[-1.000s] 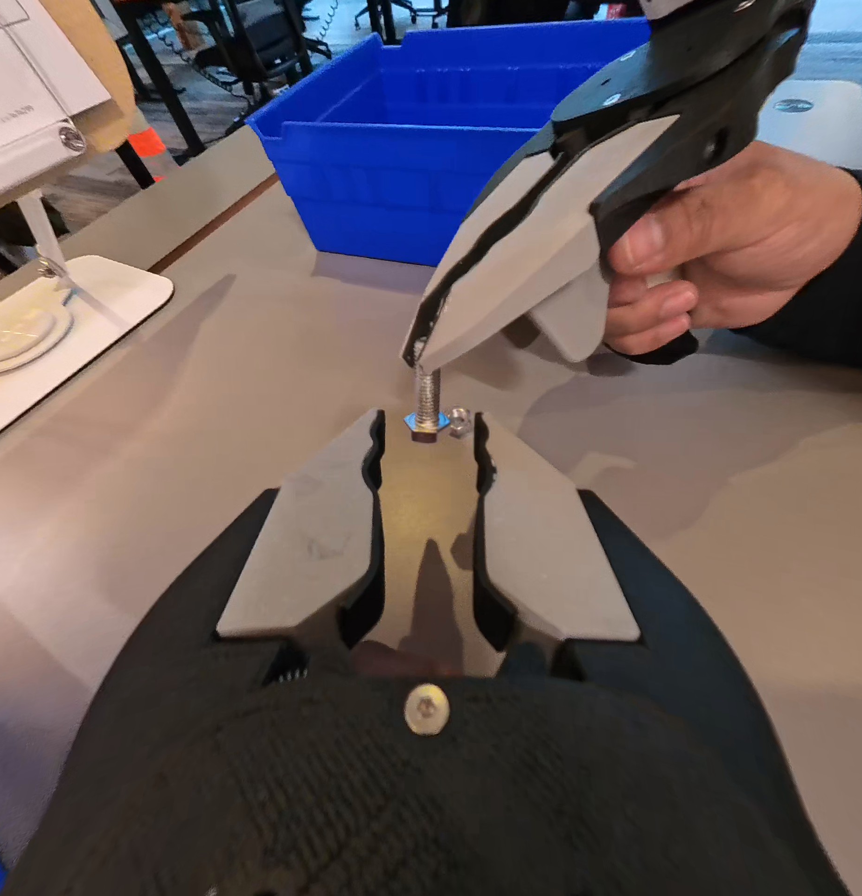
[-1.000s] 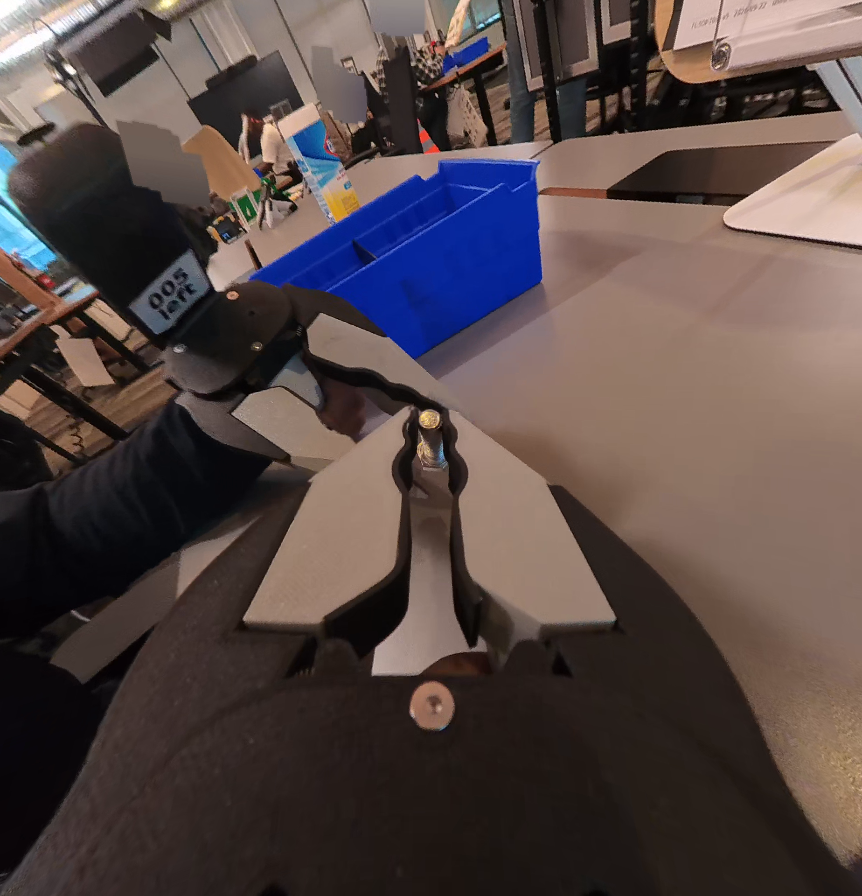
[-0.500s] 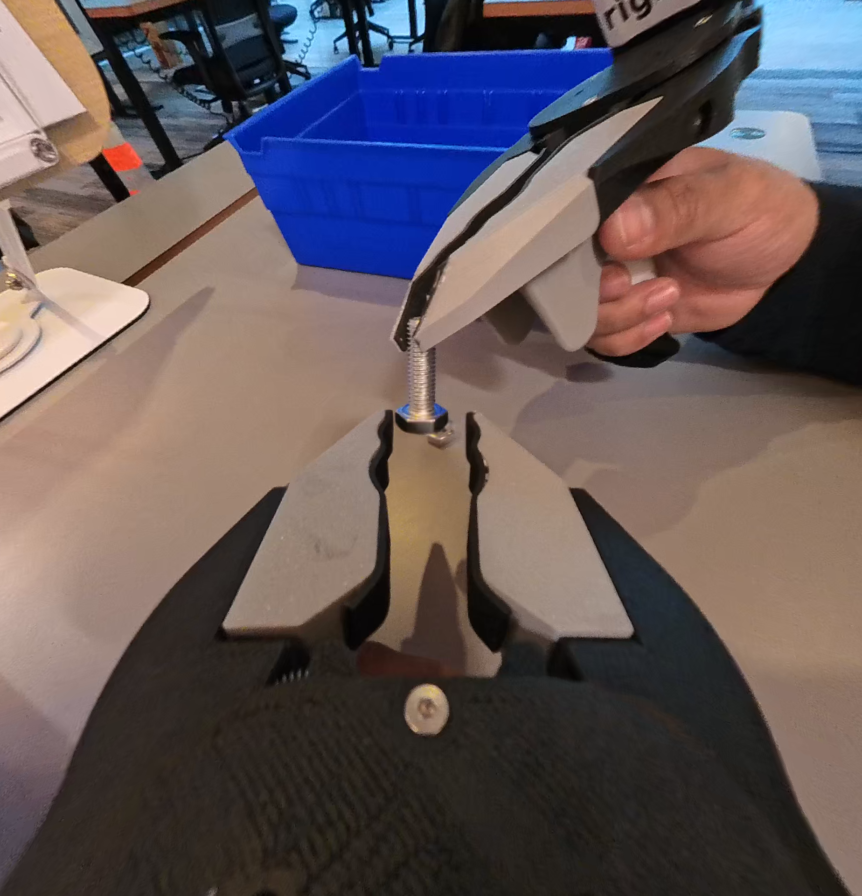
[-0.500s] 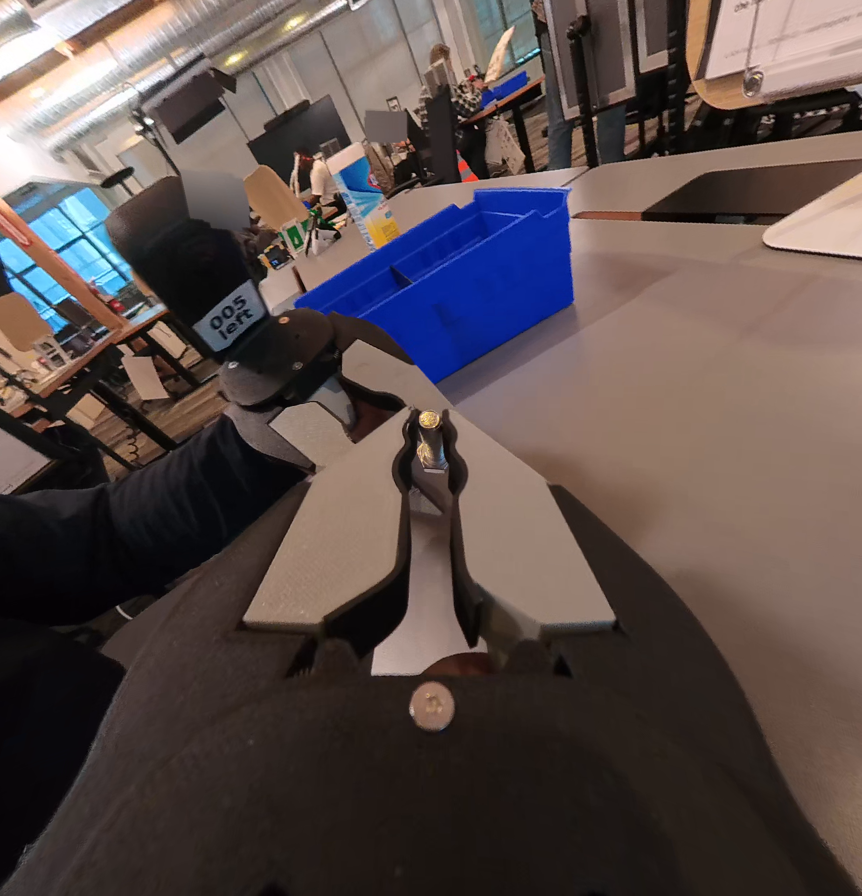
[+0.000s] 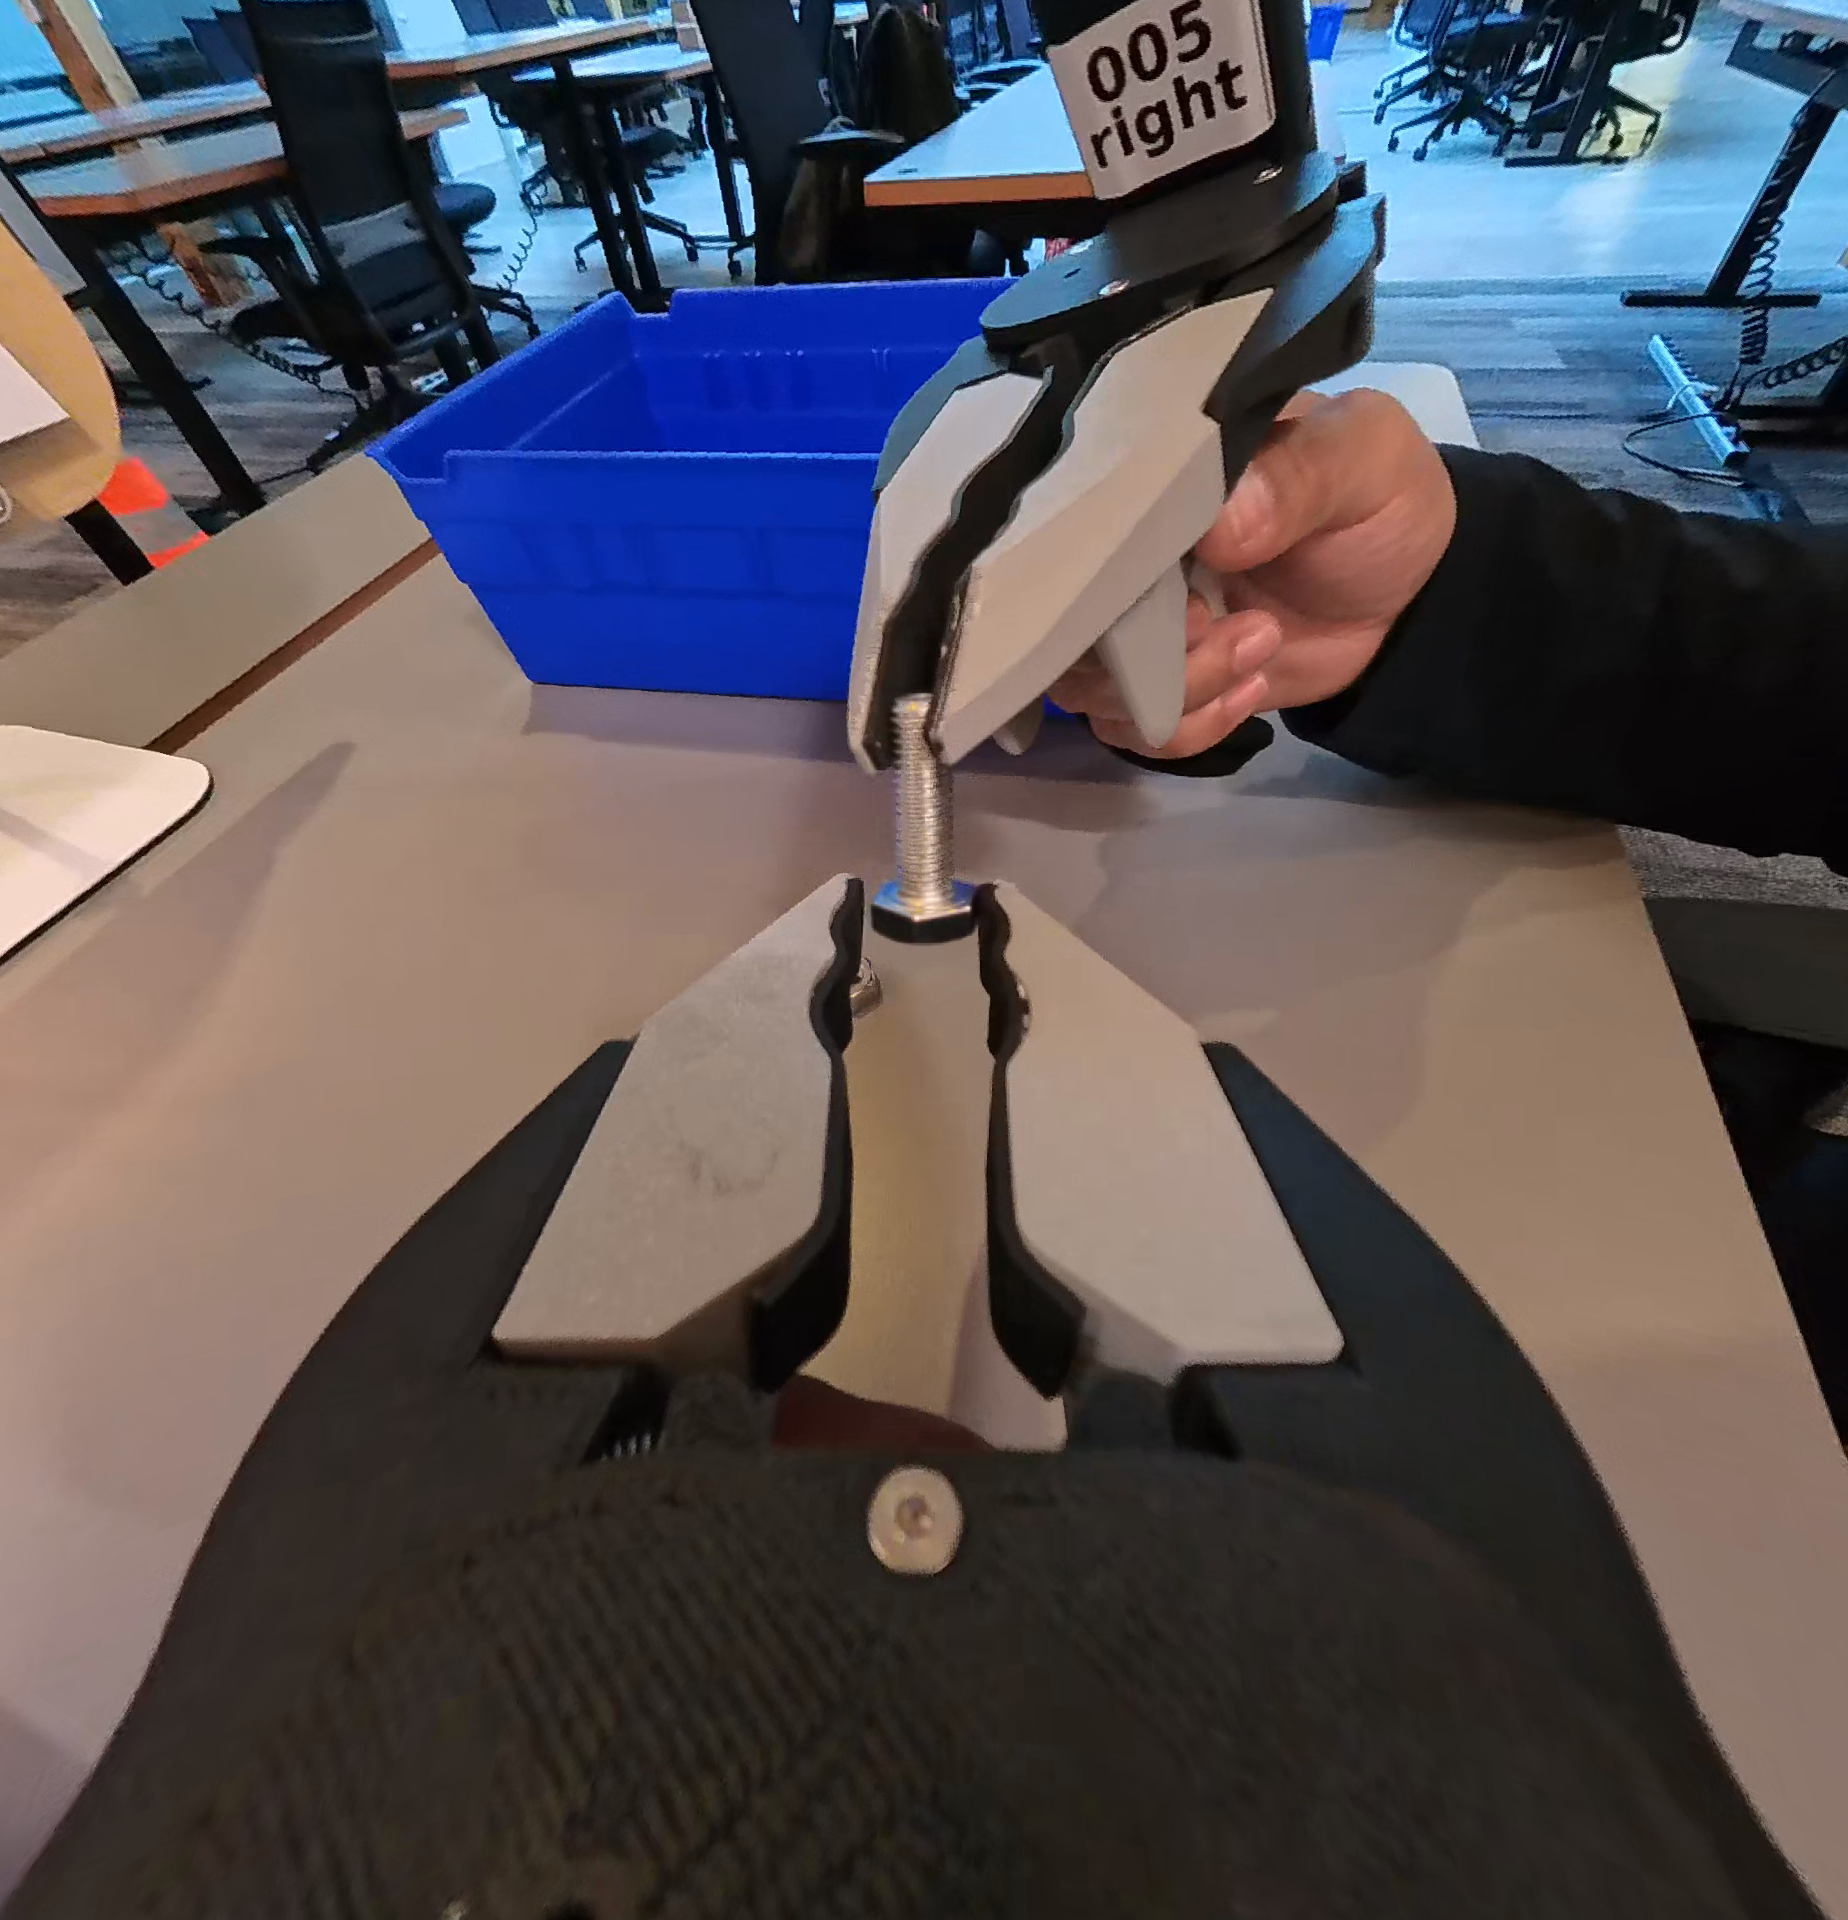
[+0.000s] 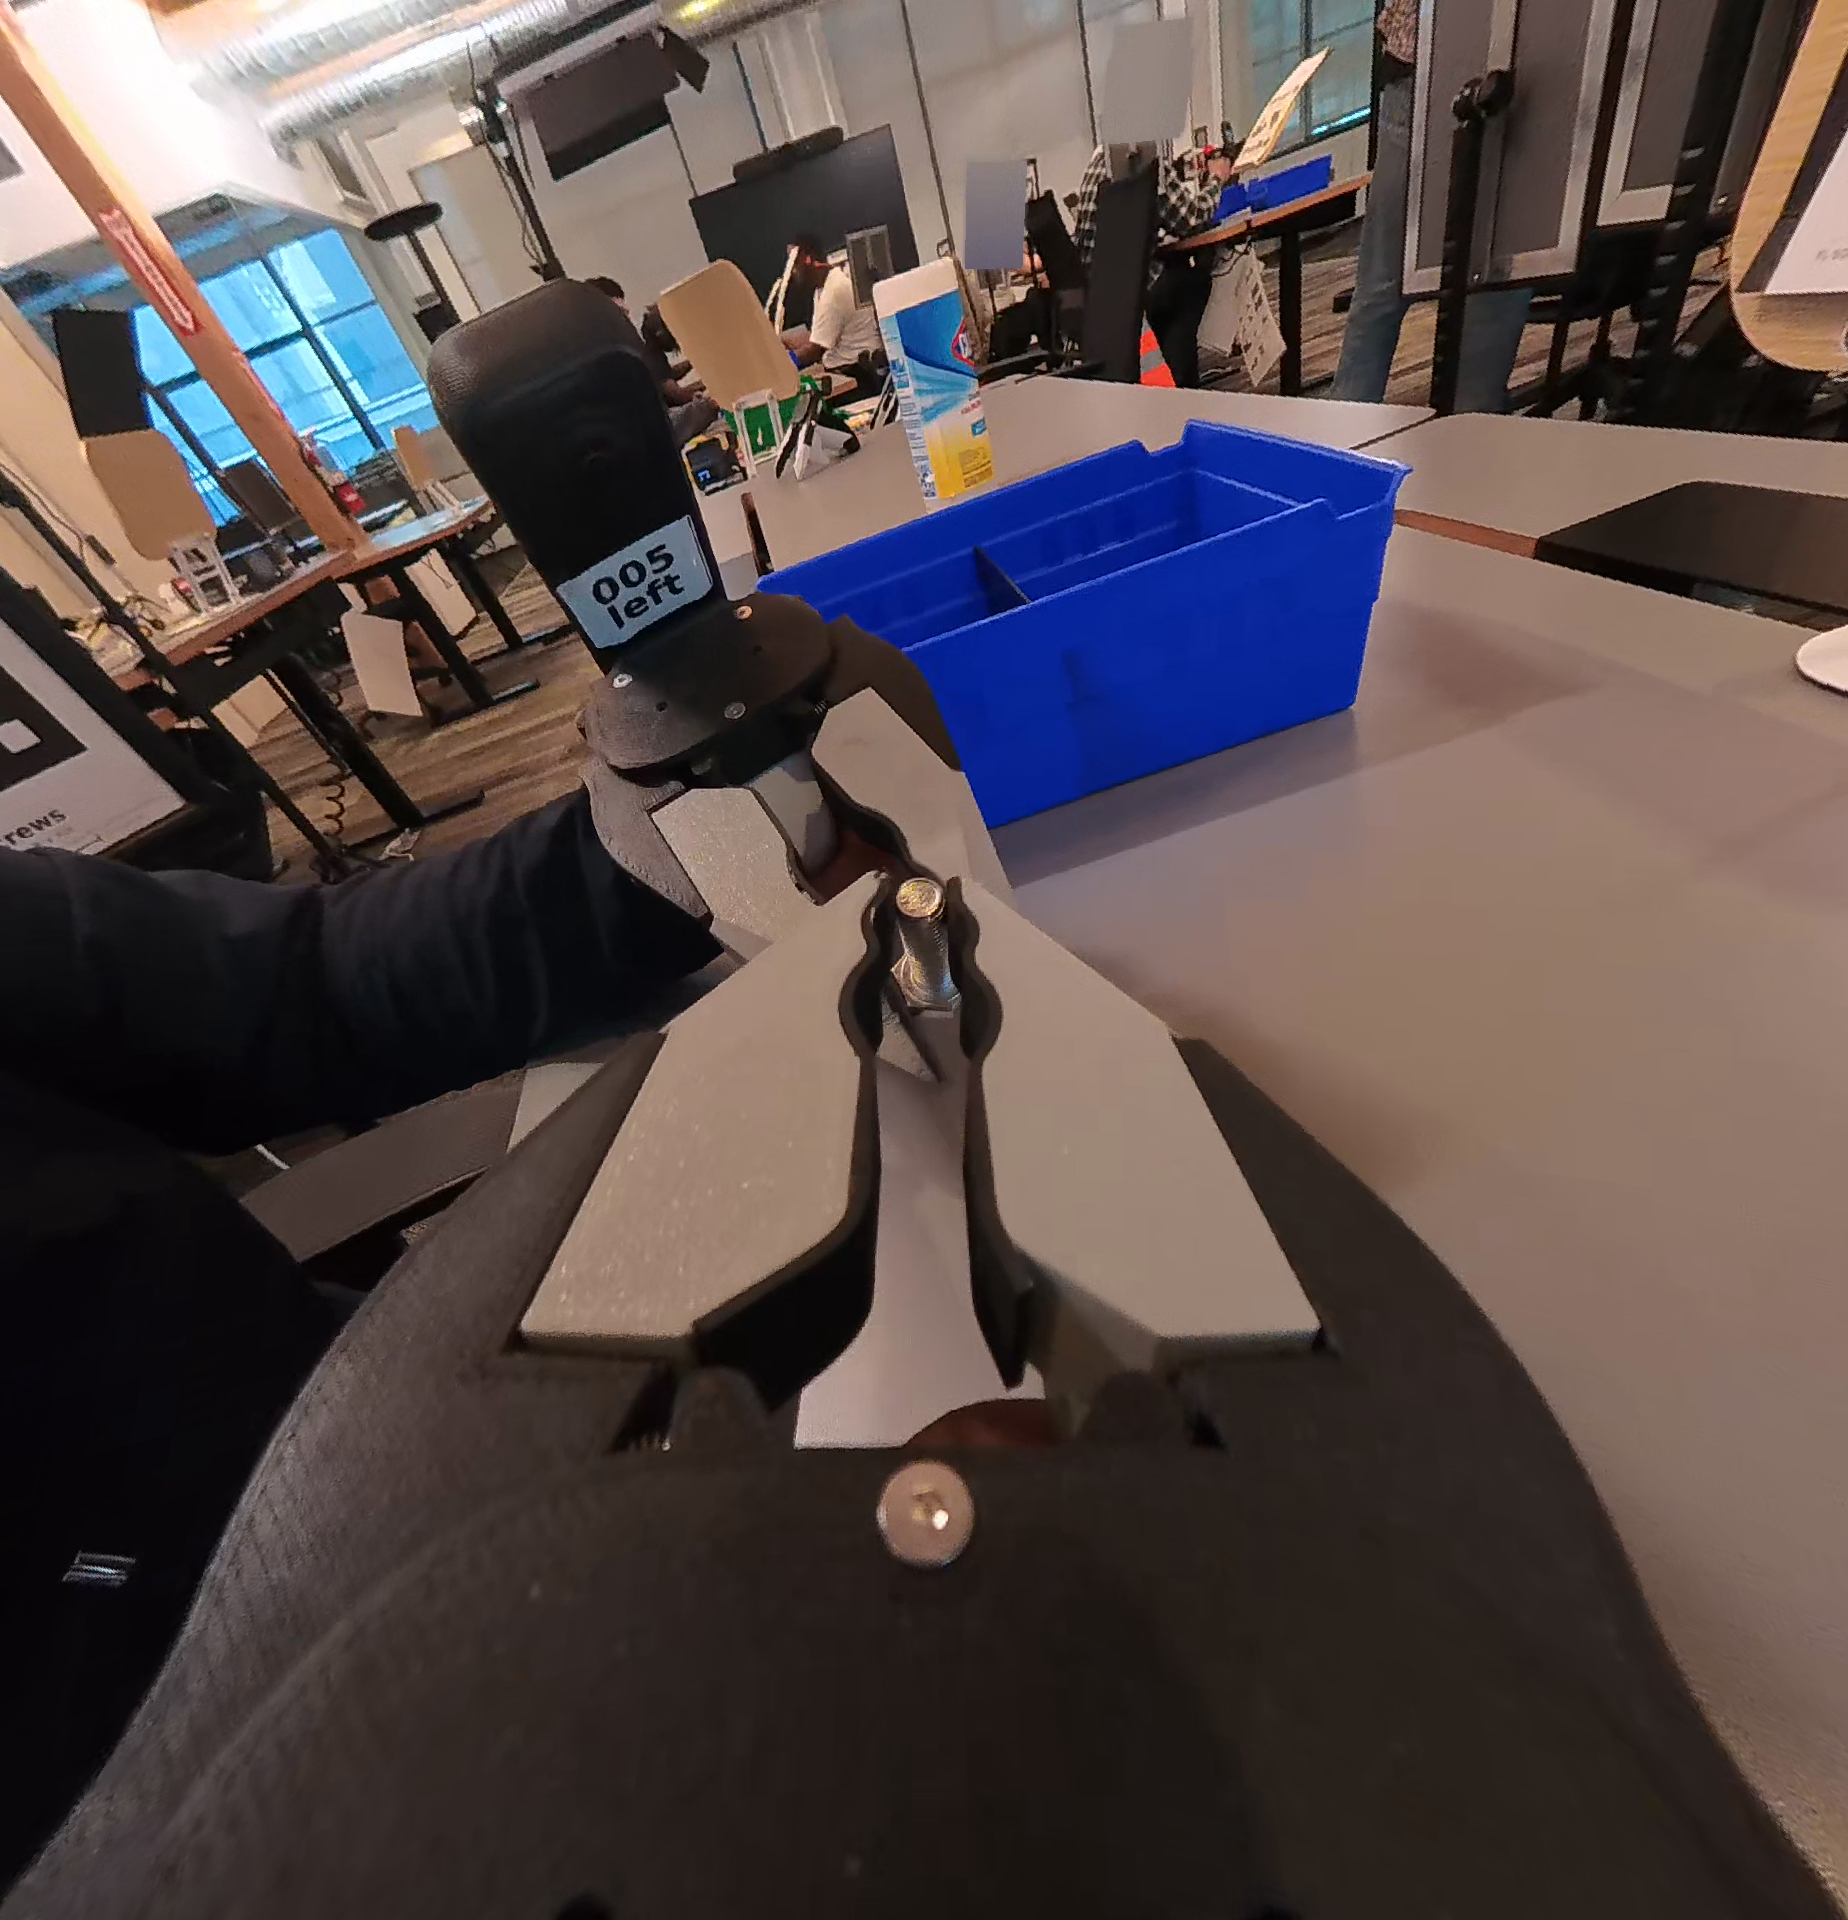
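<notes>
The right gripper (image 5: 904, 727) is closed on the threaded end of a silver bolt (image 5: 922, 821), which is held upright with its hex head downward. That head is framed between the fingertips of the left gripper (image 5: 918, 914), whose jaws are parted a little; whether the tips press on the head cannot be told for sure. A small nut (image 5: 864, 989) is seen just beside the left finger, partly hidden, on the grey table (image 5: 380, 935). The right gripper's handle is held in a hand (image 5: 1304, 582) with a dark sleeve. Behind the grippers a blue bin (image 5: 650, 540) stands on the table; in the right wrist view its inside is seen to be split by dividers. A white base (image 5: 58, 821) lies well apart at the left.
</notes>
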`<control>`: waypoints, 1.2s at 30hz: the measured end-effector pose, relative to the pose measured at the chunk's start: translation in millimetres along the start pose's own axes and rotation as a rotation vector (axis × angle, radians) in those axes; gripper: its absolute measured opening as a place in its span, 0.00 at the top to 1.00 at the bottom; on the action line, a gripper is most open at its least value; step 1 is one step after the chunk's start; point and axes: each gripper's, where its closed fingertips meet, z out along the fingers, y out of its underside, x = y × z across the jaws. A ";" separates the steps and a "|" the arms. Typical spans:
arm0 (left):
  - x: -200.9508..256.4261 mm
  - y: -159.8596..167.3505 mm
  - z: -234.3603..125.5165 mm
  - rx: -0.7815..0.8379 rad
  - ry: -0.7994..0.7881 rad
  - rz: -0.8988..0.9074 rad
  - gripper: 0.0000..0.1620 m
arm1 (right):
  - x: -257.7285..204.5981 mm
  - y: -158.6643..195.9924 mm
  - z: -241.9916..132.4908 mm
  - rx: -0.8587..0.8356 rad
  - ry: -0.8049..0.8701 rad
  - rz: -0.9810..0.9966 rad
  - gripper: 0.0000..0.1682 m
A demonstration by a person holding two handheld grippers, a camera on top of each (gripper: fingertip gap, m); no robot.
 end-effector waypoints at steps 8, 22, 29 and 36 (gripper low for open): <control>0.8 -1.2 0.3 0.000 0.006 0.007 0.90 | -0.6 -0.2 0.0 0.001 -0.005 0.005 0.96; -6.2 -1.8 2.8 -0.011 -0.034 -0.035 0.90 | 7.3 -0.5 3.3 0.018 0.041 0.019 0.96; -3.1 -1.9 2.0 -0.003 0.004 -0.072 0.90 | 6.8 -0.2 3.2 0.010 0.040 0.023 0.96; -4.7 -5.3 -2.4 0.016 0.001 -0.073 0.90 | 9.4 6.7 4.4 -0.036 0.071 -0.013 0.96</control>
